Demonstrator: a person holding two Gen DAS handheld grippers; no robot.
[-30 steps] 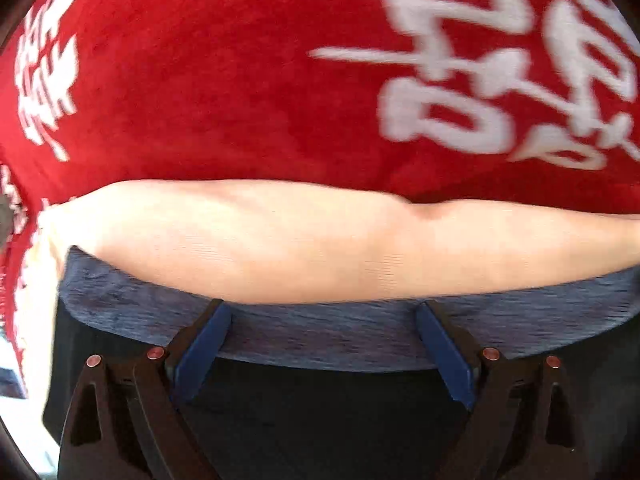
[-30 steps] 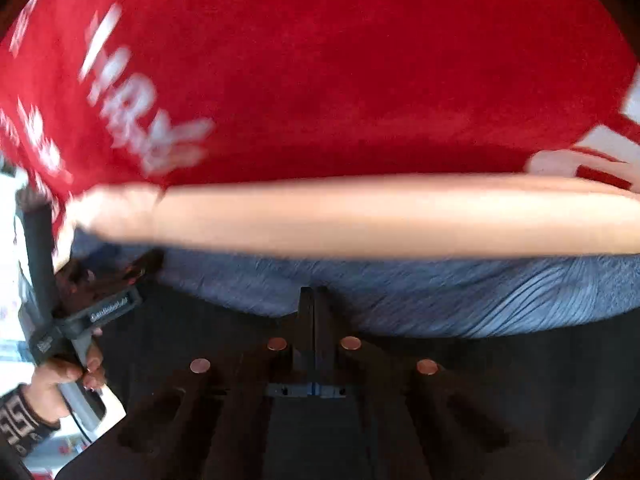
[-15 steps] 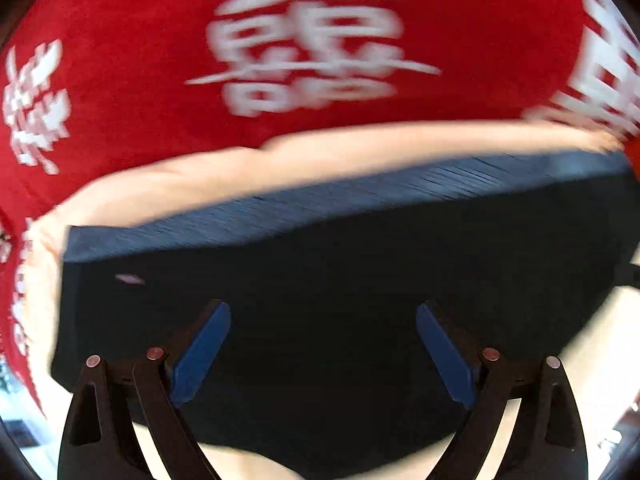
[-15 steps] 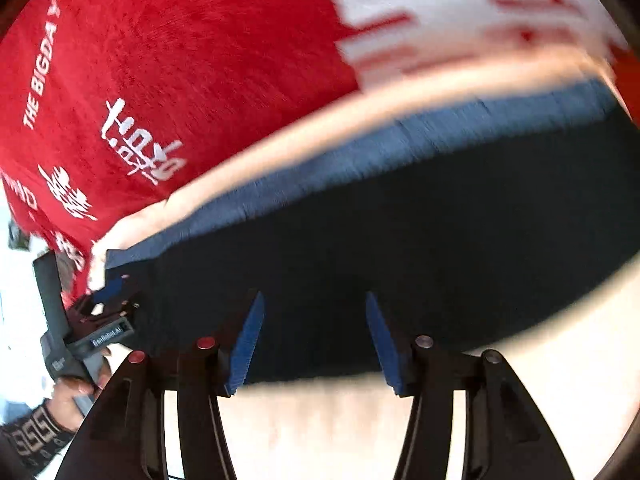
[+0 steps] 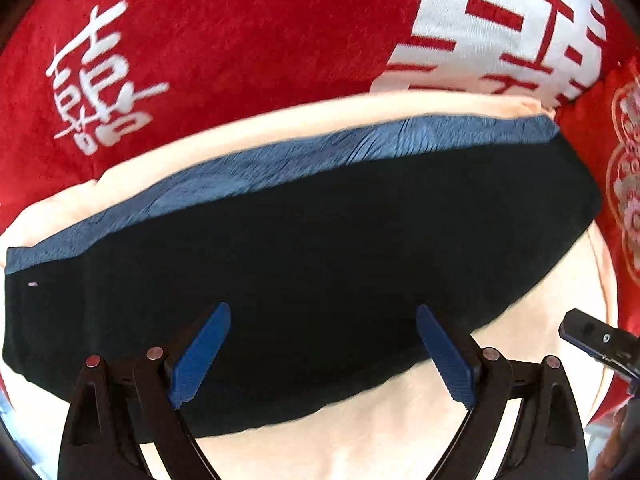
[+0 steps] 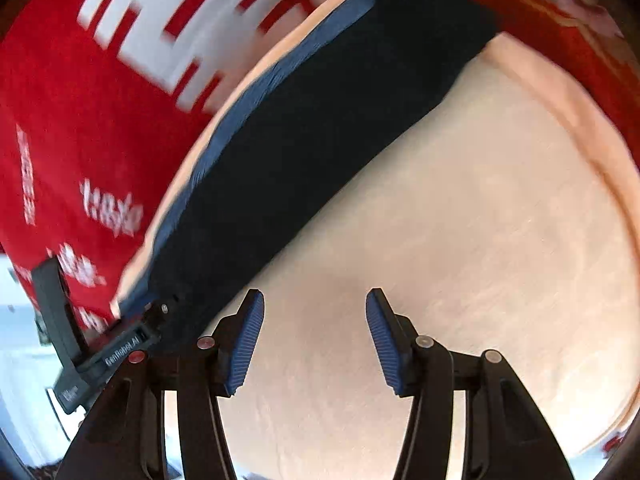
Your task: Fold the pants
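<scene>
Left wrist view: the left hand-held gripper (image 5: 322, 350) gapes wide and empty over the folded dark pants (image 5: 304, 264), which lie on a cream sheet (image 5: 372, 432) before a red blanket (image 5: 248, 40).

Right wrist view: the right hand-held gripper (image 6: 315, 340) is spread open, holding nothing, above bare cream sheet beside the pants.

Bare cream fabric surface (image 6: 460, 208) lies open beside the folded black pants with blue waistband (image 5: 304, 248); red plush blanket with white characters (image 5: 240, 40) walls the far edge.
</scene>
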